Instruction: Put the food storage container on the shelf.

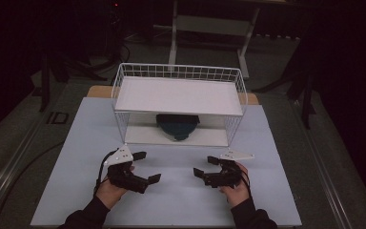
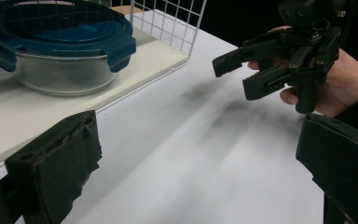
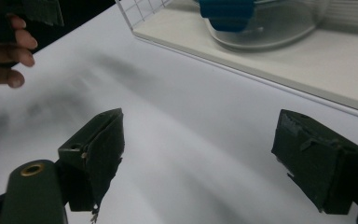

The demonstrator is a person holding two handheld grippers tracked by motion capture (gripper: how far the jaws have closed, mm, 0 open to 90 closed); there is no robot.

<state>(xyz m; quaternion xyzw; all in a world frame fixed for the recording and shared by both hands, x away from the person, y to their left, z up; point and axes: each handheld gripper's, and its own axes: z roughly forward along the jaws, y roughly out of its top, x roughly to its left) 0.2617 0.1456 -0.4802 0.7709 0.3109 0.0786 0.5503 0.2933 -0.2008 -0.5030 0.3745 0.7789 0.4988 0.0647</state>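
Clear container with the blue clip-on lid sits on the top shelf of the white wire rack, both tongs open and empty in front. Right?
Not quite: the clear container with the blue clip-on lid sits on the bottom shelf of the white wire rack, as the high view shows. Left tongs and right tongs are open and empty.

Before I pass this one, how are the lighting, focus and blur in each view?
High view: dim, the surroundings nearly black, but the wire rack and table read clearly. Left gripper view: the container and right gripper are fairly sharp, with soft smeared shadows on the table. Right gripper view: the left hand is blurred, and the container is cut off by the top edge.
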